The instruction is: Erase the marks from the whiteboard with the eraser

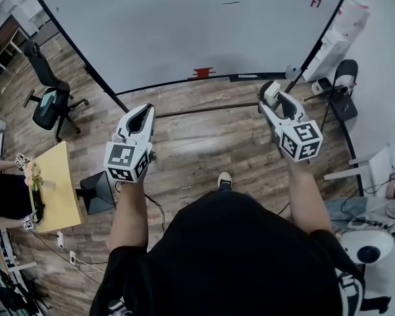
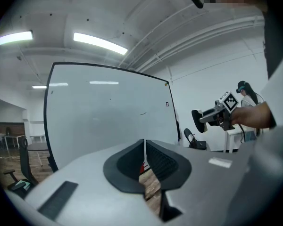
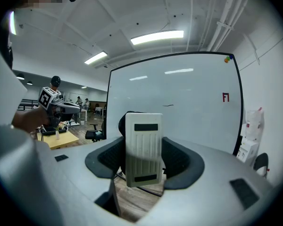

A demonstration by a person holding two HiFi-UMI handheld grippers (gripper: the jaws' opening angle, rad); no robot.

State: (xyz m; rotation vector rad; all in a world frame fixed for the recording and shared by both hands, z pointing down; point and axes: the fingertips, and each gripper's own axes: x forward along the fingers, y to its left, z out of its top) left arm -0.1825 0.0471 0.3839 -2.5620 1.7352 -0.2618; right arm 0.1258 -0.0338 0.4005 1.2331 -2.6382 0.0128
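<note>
A person in a black top stands on a wooden floor facing a large whiteboard (image 1: 184, 31), seen from above, with a gripper held out in each hand.

The right gripper (image 1: 274, 97) is clamped on a white eraser (image 3: 143, 145), jaws pressing its two long sides. The eraser stands upright between them with its ribbed back toward the camera. It hangs in the air, well apart from the board.

The left gripper (image 2: 145, 149) has its jaws closed together with nothing between them. It is held beside the right one at about the same height.

Two marks show on the board, both high up: a short black stroke (image 1: 231, 2) and, to its right near the frame, a small red mark (image 1: 315, 2). A red object (image 1: 202, 72) sits on the ledge at the bottom edge. The rest of the board looks clean.

Risks, as a judgement. Both marks sit near the top, so the reach is long, and a stretched arm may press unevenly and leave part of a mark behind. The jaws grip only the eraser's sides, so a hard push could twist it or slide it out. If the felt face does not meet the board flat, a hard edge could scrape. The board may also shift under a push.
</note>
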